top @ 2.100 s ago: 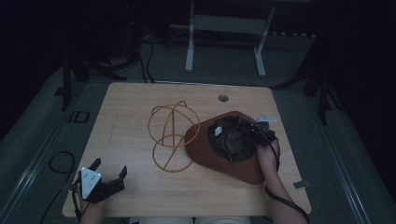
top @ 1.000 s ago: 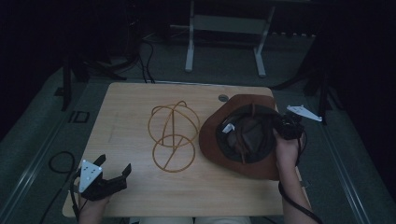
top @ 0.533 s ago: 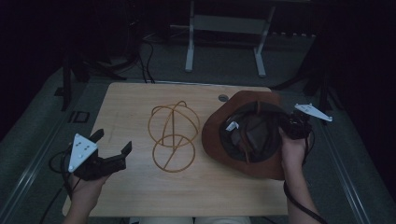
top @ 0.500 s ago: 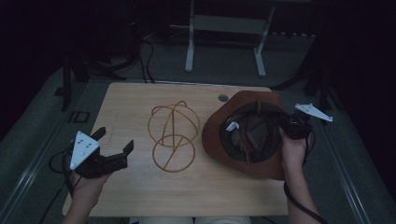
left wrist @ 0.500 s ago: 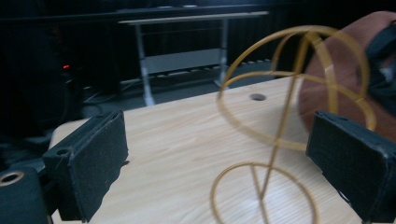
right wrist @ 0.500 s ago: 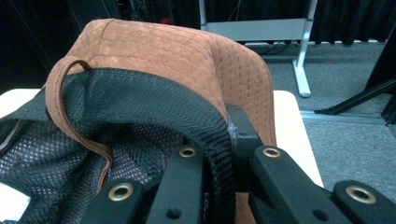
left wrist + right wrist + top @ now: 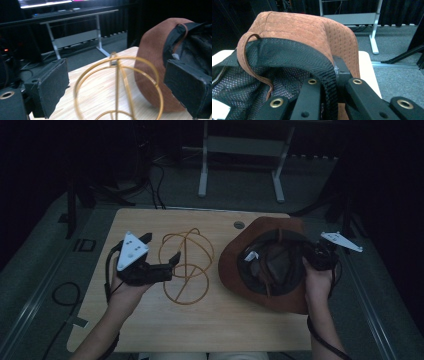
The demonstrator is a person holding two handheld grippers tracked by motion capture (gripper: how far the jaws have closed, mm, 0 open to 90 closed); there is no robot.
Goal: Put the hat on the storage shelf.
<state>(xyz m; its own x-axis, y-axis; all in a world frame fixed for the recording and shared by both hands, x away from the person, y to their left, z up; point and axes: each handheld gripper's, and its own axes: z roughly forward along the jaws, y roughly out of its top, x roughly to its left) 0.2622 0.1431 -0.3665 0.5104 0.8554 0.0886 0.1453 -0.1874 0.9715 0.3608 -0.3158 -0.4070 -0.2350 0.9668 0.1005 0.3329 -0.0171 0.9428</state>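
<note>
- The brown hat (image 7: 272,265) lies crown down at the right side of the wooden table (image 7: 150,330), its dark mesh lining (image 7: 242,82) facing up; its near-right brim sits between the jaws of the right gripper (image 7: 316,257).
- In the right gripper view those jaws are pinched on the hat's black ribbed inner band (image 7: 322,70), one on the lining side and one against the suede outside; the quilted brown brim rises ahead of the jaws and curls over them.
- A thin brown cord (image 7: 249,62) loops from the brim down over the mesh, left of the jaws. A small white tag (image 7: 250,256) shows inside the hat; no writing on it can be read.
- The gold wire stand (image 7: 186,265), made of hoops with an upright rod, stands on the table just ahead of the left gripper (image 7: 160,255). In the left gripper view its top hoop (image 7: 117,82) lies in the wide gap between the two black jaws, touching neither as far as can be told; the jaws stand spread apart.
- Beyond the stand, toward the right jaw, the hat's brown side blocks the view across the table.
- The left hand (image 7: 125,287) holds its gripper above the table, jaws pointing at the stand; the right hand (image 7: 317,282) grips from below the hat's edge.
- A metal-legged desk frame (image 7: 240,150) stands on the dark floor past the table.
</note>
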